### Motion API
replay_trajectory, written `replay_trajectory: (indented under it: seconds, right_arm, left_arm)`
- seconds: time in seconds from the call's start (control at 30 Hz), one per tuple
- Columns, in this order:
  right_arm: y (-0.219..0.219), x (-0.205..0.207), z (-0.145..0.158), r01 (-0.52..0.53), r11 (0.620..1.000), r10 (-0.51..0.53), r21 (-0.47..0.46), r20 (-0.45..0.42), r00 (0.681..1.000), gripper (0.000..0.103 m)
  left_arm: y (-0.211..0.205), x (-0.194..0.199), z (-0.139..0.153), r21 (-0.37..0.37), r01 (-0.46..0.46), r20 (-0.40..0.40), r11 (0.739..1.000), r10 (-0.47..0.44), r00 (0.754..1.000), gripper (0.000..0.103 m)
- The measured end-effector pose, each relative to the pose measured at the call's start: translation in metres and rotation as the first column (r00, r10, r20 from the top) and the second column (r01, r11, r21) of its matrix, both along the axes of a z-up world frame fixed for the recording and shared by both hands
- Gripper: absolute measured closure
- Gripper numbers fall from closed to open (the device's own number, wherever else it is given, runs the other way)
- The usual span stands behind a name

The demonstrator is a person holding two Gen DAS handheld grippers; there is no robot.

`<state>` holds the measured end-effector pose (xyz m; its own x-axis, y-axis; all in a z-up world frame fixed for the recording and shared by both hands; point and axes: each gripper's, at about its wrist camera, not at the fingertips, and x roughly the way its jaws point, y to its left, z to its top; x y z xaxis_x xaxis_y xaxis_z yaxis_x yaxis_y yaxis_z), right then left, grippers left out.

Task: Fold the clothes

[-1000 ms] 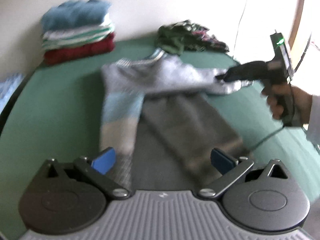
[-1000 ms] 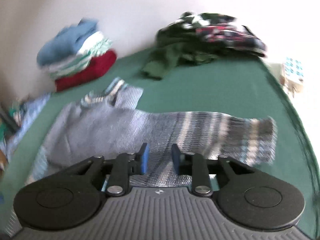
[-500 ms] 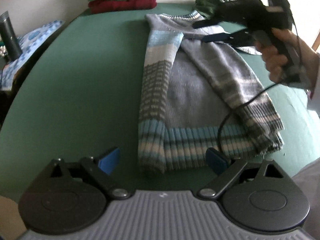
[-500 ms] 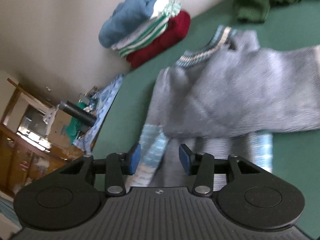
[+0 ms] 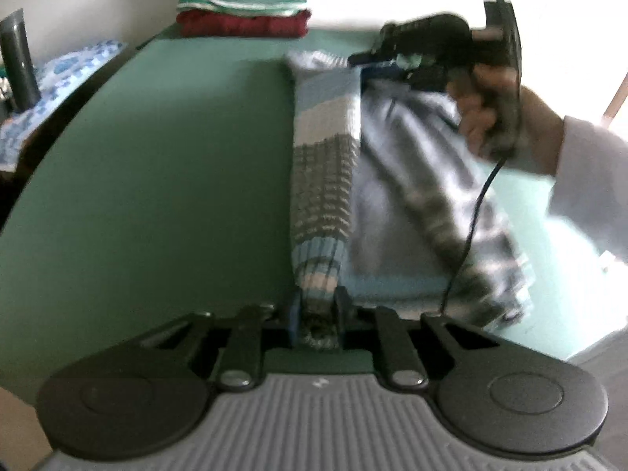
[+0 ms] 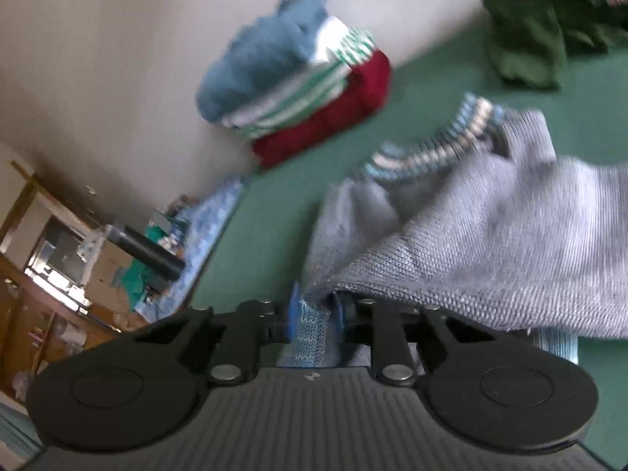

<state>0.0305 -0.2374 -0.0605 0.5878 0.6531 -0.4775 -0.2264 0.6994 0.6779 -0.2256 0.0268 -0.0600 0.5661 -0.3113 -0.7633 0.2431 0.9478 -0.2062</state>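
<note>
A green table (image 5: pixel 157 165) carries everything, its far edge against a pale wall (image 6: pixel 117 39). Off the table's left edge sits a blue-and-white patterned cloth (image 5: pixel 59 74) with a dark cylinder (image 5: pixel 17 62) standing on it, and beyond that wooden furniture (image 6: pixel 43 274) shows in the right wrist view. At the far left corner a stack of folded clothes (image 5: pixel 243 4) rests, red at the bottom, green-striped white in the middle, blue on top. The grey sweater (image 5: pixel 392 180) lies lengthwise down the middle of the table, collar toward the far edge, both striped sleeves folded over its body. A dark green heap of unfolded clothes (image 6: pixel 541 39) lies toward the far right corner.

The left gripper (image 5: pixel 317 314) is closing its jaws on the ribbed cuff and hem at the sweater's near edge, cloth pinched between the pads. The right gripper (image 6: pixel 314 314), held by a hand (image 5: pixel 490 117) in a white sleeve (image 5: pixel 588 180), is closing on the light-blue shoulder knit near the collar.

Half a second ago the left jaws stood wide, short of the hem; now they have reached it and pinch it. The right jaws were apart over the shoulder area.
</note>
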Motion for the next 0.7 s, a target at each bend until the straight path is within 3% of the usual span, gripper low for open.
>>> replay_trajectory:
  seconds: [0.2, 0.23, 0.3, 0.37, 0.5, 0.57, 0.67, 0.7]
  right_arm:
    - [0.011, 0.004, -0.007, -0.006, 0.986, 0.009, -0.164, 0.020, 1.000, 0.080]
    - [0.010, 0.002, -0.008, -0.011, 0.985, 0.016, -0.172, 0.029, 0.999, 0.078]
    - [0.009, -0.002, -0.011, -0.021, 0.982, 0.030, -0.188, 0.046, 0.999, 0.072]
    - [0.004, -0.006, -0.013, -0.023, 0.983, 0.031, -0.181, 0.043, 0.999, 0.068]
    - [0.004, -0.003, -0.012, -0.008, 0.987, 0.015, -0.159, 0.040, 0.999, 0.065]
    - [0.003, -0.005, -0.002, 0.022, 0.988, -0.008, -0.154, 0.092, 0.996, 0.067]
    - [0.002, -0.005, 0.009, 0.043, 0.990, -0.022, -0.131, 0.156, 0.987, 0.067]
    - [0.002, -0.006, 0.013, 0.049, 0.991, -0.027, -0.123, 0.177, 0.984, 0.066]
  left_arm:
    - [-0.003, 0.008, -0.002, -0.009, 0.032, -0.070, 0.999, -0.033, 0.997, 0.085]
    - [-0.006, 0.006, -0.001, -0.015, 0.059, -0.071, 0.998, -0.060, 0.996, 0.082]
    - [-0.012, 0.004, 0.000, -0.032, 0.108, -0.071, 0.994, -0.110, 0.991, 0.060]
    - [-0.020, 0.003, -0.001, -0.032, 0.139, -0.070, 0.990, -0.141, 0.988, 0.054]
    - [-0.036, 0.004, -0.004, 0.009, 0.197, -0.076, 0.980, -0.196, 0.978, 0.054]
    - [-0.035, 0.000, 0.007, 0.007, 0.224, -0.031, 0.975, -0.223, 0.974, 0.053]
    - [-0.037, 0.001, 0.011, 0.002, 0.233, -0.002, 0.973, -0.233, 0.973, 0.038]
    - [-0.039, 0.004, 0.006, 0.015, 0.231, -0.009, 0.973, -0.231, 0.973, 0.038]
